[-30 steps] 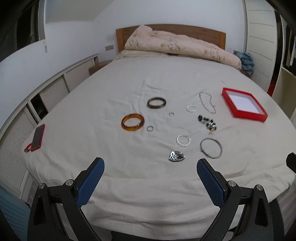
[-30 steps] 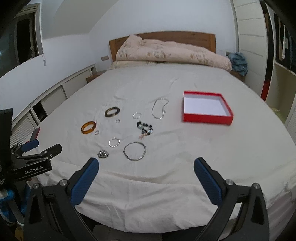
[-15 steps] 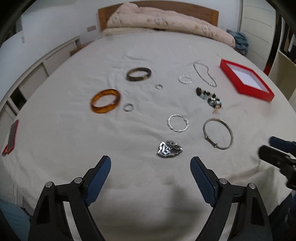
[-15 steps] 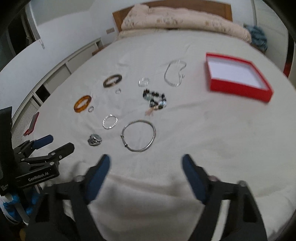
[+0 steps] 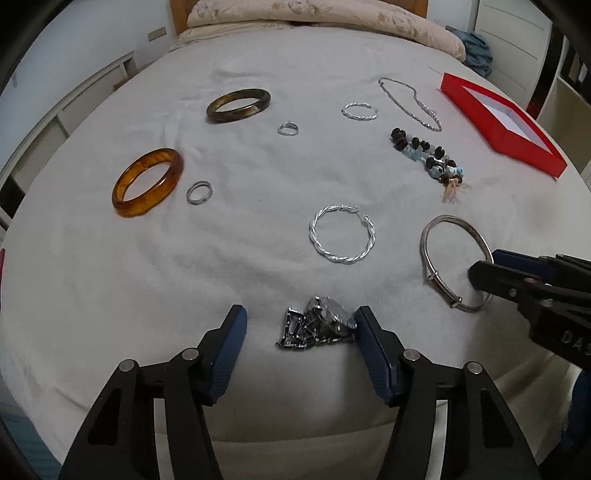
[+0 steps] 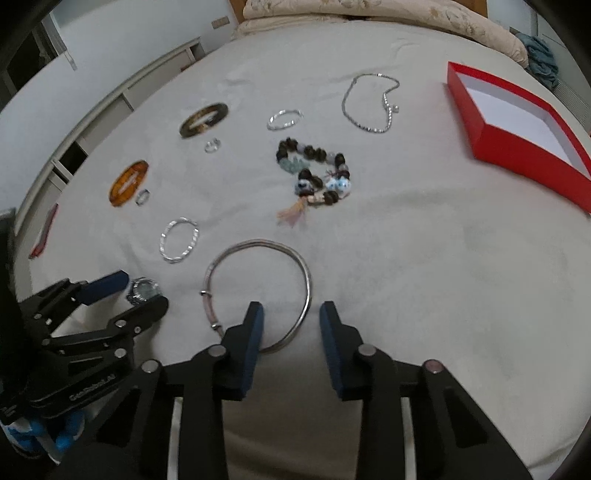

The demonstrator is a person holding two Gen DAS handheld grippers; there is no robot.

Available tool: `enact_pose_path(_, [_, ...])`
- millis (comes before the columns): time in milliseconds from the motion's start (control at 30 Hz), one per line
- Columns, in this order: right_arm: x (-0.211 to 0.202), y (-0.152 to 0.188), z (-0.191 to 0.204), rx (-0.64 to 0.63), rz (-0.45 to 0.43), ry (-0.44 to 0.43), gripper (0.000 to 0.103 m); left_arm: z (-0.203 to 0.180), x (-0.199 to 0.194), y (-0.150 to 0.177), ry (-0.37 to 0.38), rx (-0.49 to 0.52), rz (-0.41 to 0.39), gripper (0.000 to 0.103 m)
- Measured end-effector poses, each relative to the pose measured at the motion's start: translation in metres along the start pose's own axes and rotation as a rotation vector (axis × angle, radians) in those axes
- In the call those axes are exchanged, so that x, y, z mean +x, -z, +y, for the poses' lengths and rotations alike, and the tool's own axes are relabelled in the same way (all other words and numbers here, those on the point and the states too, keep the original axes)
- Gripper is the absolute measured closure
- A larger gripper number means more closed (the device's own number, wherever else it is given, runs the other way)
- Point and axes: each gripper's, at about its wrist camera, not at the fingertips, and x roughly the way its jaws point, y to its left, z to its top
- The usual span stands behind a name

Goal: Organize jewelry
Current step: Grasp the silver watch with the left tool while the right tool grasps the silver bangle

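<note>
Both tools are closing: my left tool point(image 5: 299, 332) around the crumpled silver metal watch point(image 5: 317, 326), my right tool point(image 6: 290, 325) astride the thin silver wire bangle point(image 6: 258, 291) on the white bed sheet point(image 6: 424, 258), neither gripping yet. Soft bedding may let the bangle slip away.

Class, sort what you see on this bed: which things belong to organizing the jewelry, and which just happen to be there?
Job: watch, silver bangle, beaded bracelet, chain necklace, amber bangle, red box.
Bystanders: quilt, blue cloth.
</note>
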Motion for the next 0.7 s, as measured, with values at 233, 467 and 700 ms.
enact_pose_path(233, [0.011,-0.006,0.004,-0.063,0.026,0.036,0.092,-0.006,-0.001,-0.004,0.026,0.023,-0.013,0.072])
enact_pose_path(467, [-0.001,-0.007,0.010,-0.107,0.019,0.073,0.099,0.002,-0.009,-0.007,0.043,-0.005,-0.017,0.086])
enact_pose_path(700, [-0.041,-0.002,0.019,-0.133,-0.060,0.104,0.099,0.011,-0.037,-0.007,0.049,-0.038,-0.067,0.086])
